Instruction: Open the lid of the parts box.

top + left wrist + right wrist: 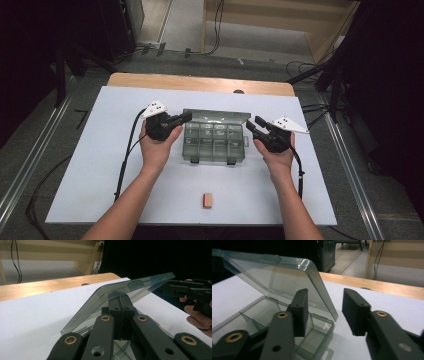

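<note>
Partly veiled by the tinted lid (117, 291), left gripper (121, 302) pressed together, right gripper (325, 306) spread, empty.

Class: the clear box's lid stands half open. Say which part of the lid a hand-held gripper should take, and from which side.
Grip the lid by its thin free side edge, coming in from the box's right end. That raised rim is bare there, and the right hand-held gripper has its jaws astride it.

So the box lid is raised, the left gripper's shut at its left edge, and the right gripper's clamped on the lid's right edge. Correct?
Not quite: the right gripper isn't clamped. In the right gripper view its jaws stand apart with the lid edge between them, untouched. The lid is raised and the left gripper is shut at its edge, as the left gripper view shows.
</note>
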`<state>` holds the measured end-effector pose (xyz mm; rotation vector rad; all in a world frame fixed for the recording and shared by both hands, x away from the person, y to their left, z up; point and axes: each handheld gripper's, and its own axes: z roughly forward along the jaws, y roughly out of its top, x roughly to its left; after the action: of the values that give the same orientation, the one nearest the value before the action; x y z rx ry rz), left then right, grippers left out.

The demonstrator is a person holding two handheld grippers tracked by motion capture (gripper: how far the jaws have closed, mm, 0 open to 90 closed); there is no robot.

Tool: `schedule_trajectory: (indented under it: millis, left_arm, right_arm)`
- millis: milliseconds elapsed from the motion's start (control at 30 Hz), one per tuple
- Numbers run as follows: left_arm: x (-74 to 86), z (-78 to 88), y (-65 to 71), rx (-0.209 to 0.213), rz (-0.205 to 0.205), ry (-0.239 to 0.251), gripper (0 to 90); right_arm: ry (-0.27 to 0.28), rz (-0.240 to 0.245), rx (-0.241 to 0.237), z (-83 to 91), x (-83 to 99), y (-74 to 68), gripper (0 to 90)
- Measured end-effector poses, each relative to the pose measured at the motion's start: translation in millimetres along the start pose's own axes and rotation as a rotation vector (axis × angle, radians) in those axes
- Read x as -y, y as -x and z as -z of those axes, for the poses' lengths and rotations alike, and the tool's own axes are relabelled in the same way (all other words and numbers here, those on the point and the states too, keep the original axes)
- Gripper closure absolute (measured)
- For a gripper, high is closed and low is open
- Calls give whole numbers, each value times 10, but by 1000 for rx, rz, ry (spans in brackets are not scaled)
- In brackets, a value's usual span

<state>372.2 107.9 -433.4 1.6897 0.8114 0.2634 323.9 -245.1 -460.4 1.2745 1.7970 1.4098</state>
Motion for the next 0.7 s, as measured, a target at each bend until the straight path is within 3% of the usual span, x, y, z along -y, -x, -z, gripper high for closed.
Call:
schedule_trajectory:
  millis: [67,567,700]
  left_arm:
    - [-9,-11,-1,-7,-4,5,900]
    - [-4,-70,-52,-47,-13,10,900]
    - [12,-56,-62,-18,-45,-7,900]
  right_arm:
    - [8,-15,3,-13,-3,-9,620]
    - [33,11,47,-114,-123,-76,807]
    - [35,15,61,-122,-133,-93,839]
